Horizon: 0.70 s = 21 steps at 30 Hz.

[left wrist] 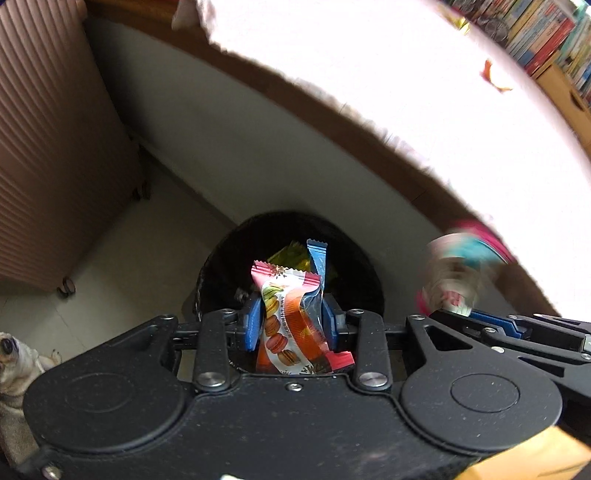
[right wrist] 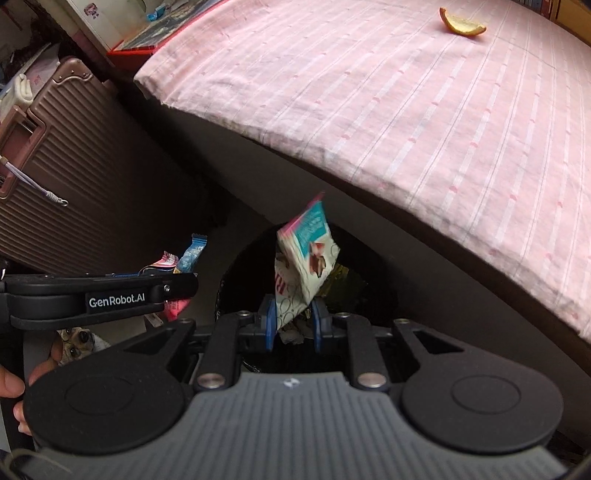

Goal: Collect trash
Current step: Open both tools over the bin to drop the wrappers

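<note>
My left gripper [left wrist: 291, 308] is shut on a pink-and-orange macaron wrapper [left wrist: 286, 321], with a blue wrapper [left wrist: 317, 258] pinched beside it. It hovers over the black trash bin [left wrist: 218, 269], where a yellow wrapper [left wrist: 290, 254] lies inside. My right gripper [right wrist: 293, 315] is shut on a white, teal and pink snack wrapper [right wrist: 308, 254] above the same bin [right wrist: 236, 273]. That wrapper shows blurred [left wrist: 454, 273] in the left wrist view. In the right wrist view the left gripper [right wrist: 181, 286] comes in from the left with its wrappers [right wrist: 190, 254]. An orange peel [right wrist: 461, 24] lies on the bed.
The pink striped bed [right wrist: 406, 110] overhangs the bin on the right. A ribbed rose-gold suitcase [right wrist: 74, 166] stands on the left. A small dog [right wrist: 79, 339] sits on the floor by the left gripper. A hand [right wrist: 11, 384] shows at the left edge.
</note>
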### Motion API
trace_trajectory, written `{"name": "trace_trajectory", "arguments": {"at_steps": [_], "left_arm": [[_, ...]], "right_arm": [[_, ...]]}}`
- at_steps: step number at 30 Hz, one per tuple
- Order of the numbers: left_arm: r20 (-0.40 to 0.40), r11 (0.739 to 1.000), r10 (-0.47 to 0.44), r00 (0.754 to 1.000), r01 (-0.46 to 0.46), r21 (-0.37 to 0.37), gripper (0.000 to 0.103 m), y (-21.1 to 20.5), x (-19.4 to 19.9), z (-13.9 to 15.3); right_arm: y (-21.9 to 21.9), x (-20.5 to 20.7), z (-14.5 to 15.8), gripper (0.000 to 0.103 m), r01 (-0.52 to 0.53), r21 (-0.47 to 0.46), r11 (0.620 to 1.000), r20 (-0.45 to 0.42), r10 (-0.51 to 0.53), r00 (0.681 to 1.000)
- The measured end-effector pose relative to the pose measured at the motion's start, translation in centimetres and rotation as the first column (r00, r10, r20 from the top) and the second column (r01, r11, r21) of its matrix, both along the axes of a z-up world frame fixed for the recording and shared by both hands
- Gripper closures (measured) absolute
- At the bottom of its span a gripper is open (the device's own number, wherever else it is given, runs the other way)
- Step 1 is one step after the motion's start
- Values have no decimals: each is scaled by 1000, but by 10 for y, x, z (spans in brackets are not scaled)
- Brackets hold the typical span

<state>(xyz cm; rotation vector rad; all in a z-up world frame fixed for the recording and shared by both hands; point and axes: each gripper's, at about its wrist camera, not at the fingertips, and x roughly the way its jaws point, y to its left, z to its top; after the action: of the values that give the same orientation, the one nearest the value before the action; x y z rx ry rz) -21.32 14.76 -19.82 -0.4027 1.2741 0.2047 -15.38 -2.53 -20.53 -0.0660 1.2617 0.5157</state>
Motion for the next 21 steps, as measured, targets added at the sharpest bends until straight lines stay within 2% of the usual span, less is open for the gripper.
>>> {"name": "trace_trajectory", "arguments": {"at_steps": [5, 13, 18, 19, 21], "left_arm": [[-25, 1000, -21, 999, 21, 5, 71, 1, 12, -13], [-26, 998, -55, 998, 55, -10, 60, -4, 18, -15], [-23, 999, -45, 999, 45, -24, 38, -2, 21, -16], [-21, 999, -42, 999, 41, -26, 36, -2, 22, -16], [-15, 999, -38, 999, 38, -28, 28, -1, 21, -15]], "right_arm": [[7, 4, -16, 78, 2, -12, 1000, -34, -2, 999], [12, 5, -17, 76, 4, -12, 1000, -38, -4, 999], [9, 7, -16, 74, 18, -12, 1000, -34, -18, 999], [8, 8, -15, 71, 22, -11, 1000, -33, -22, 999], [6, 9, -14, 58, 31, -9, 999, -27, -31, 999]]}}
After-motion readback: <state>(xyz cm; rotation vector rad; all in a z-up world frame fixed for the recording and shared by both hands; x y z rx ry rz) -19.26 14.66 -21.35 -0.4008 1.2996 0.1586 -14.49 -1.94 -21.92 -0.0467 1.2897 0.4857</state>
